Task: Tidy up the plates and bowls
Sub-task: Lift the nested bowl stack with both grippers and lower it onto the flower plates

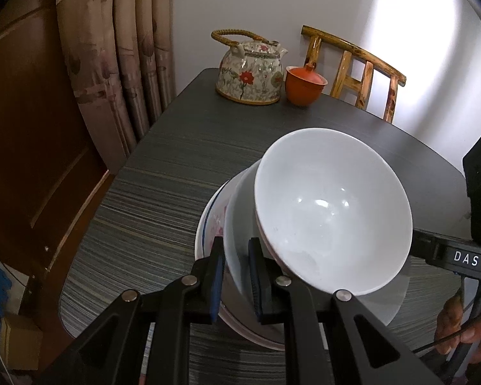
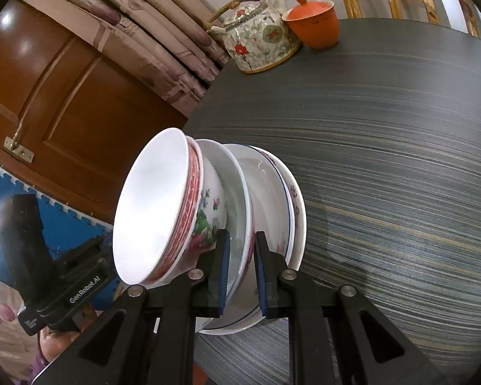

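A bowl [image 1: 333, 215], white inside with a red band and flowers outside [image 2: 195, 221], sits on top of a stack of plates over the dark striped table [image 1: 176, 176]. Under it lie a white plate [image 1: 237, 240] [image 2: 237, 189] and a blue-rimmed flowered plate [image 1: 205, 224] [image 2: 293, 205]. My left gripper [image 1: 237, 276] is shut on the white plate's near rim. My right gripper [image 2: 243, 276] is shut on the rim at the opposite side. Each gripper's body shows in the other view, the right one [image 1: 458, 258] and the left one [image 2: 80, 284]. I cannot tell whether the stack rests on the table.
A flowered teapot [image 1: 250, 73] [image 2: 263, 41] and an orange lidded cup [image 1: 304, 85] [image 2: 314, 22] stand at the table's far edge. A wooden chair [image 1: 356, 67] is behind them. Curtains [image 1: 118, 48] and a brown door [image 2: 64, 80] lie to the left. A hand [image 1: 465, 330] holds the right gripper.
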Available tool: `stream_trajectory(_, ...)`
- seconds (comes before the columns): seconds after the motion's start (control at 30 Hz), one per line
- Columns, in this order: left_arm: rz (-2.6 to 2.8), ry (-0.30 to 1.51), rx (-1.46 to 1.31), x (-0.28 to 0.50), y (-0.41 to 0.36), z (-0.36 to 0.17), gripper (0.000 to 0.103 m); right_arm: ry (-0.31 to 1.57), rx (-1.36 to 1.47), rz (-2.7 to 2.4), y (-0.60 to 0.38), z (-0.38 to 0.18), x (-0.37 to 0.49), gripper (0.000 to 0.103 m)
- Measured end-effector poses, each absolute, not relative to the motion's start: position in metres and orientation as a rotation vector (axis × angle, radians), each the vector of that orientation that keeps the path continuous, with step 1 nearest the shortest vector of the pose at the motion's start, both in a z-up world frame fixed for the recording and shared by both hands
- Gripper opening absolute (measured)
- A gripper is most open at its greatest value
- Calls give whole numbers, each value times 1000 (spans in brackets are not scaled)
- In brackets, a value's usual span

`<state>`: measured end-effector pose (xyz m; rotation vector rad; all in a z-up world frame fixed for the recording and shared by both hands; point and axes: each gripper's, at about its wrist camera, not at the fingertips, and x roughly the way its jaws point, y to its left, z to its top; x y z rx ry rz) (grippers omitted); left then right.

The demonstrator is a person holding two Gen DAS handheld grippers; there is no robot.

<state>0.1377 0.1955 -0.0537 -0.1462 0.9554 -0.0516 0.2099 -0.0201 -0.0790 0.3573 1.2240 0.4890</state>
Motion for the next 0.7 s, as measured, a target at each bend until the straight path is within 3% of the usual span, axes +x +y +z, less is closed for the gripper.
stream_trajectory(0.23, -36, 940, -114, 136, 192, -54, 15, 1180, 307, 481, -17, -75, 207, 17)
stream_trajectory(0.43, -36, 939, -104, 134, 190, -55, 16, 1175, 327, 458, -22, -77, 206, 24)
stream_trajectory(0.7, -35, 938, -94, 133, 189, -55, 16, 1173, 331, 449, -24, -77, 203, 22)
